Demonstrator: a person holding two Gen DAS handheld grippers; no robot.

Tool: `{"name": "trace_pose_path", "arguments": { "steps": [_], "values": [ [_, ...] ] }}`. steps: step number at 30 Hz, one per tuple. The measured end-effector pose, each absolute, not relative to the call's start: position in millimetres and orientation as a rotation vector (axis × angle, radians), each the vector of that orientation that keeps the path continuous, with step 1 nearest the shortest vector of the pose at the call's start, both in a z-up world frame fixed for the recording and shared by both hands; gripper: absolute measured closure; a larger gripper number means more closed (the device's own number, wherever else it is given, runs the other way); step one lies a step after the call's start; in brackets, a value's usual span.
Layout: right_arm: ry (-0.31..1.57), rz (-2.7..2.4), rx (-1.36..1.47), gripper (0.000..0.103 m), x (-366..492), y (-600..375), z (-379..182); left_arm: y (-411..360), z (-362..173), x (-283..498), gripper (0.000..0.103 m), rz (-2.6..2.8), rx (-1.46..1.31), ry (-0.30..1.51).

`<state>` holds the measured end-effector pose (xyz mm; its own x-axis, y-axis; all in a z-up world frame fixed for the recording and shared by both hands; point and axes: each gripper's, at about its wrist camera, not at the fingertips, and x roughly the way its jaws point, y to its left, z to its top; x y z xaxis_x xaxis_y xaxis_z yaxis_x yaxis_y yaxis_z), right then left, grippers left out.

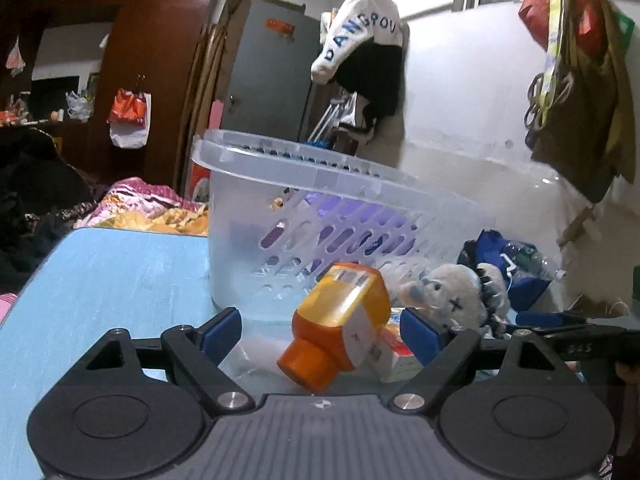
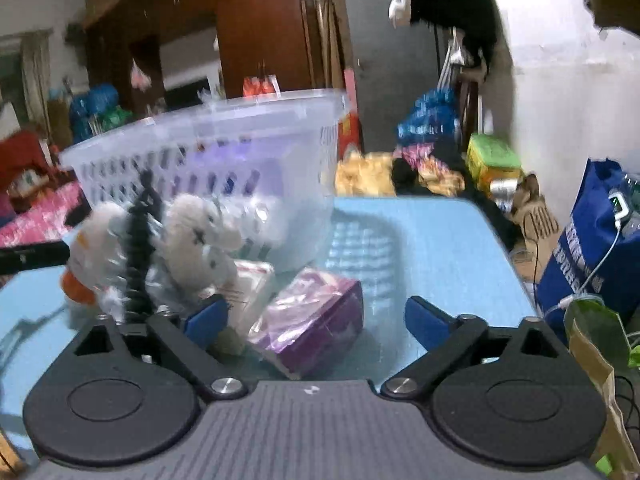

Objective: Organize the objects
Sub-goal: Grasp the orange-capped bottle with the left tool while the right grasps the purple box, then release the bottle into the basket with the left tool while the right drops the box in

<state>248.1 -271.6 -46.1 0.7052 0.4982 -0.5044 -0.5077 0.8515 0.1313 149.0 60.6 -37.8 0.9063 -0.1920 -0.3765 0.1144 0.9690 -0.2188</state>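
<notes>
A clear slotted plastic basket stands on the light blue table. An orange and yellow bottle lies tilted in front of it, between the fingers of my open left gripper, untouched by either pad. A white plush toy in plastic wrap and a red and white box lie to its right. In the right wrist view, my open right gripper hovers over a purple box; the plush toy, a clear-wrapped box and the basket sit to the left.
A blue bag stands off the table's right edge, with a brown paper bag and green leaves near it. Bedding and clutter lie beyond the table's far edge. Clothes hang on the wall.
</notes>
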Motion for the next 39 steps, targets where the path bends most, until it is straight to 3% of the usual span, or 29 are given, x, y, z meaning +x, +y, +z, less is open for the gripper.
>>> {"name": "trace_pose_path", "arguments": {
  "steps": [8,12,15,25,28,39],
  "values": [
    [0.588,0.632,0.062,0.03,248,-286,-52,53,-48,166,0.016,-0.19,-0.155,0.511],
    [0.597,0.651,0.104,0.039,248,-292,-54,62,-52,167,0.041,-0.21,-0.208,0.529],
    [0.598,0.642,0.12,0.043,250,-294,-53,61,-53,168,0.043,-0.212,-0.209,0.536],
    [0.585,0.604,0.107,0.045,250,-292,-51,49,-53,170,0.045,-0.19,-0.155,0.555],
    [0.536,0.599,0.121,0.045,244,-296,-49,44,-51,161,0.054,-0.206,-0.131,0.508],
    [0.4,0.618,0.184,0.046,230,-306,-39,54,-40,134,0.056,-0.237,-0.168,0.354]
  ]
}}
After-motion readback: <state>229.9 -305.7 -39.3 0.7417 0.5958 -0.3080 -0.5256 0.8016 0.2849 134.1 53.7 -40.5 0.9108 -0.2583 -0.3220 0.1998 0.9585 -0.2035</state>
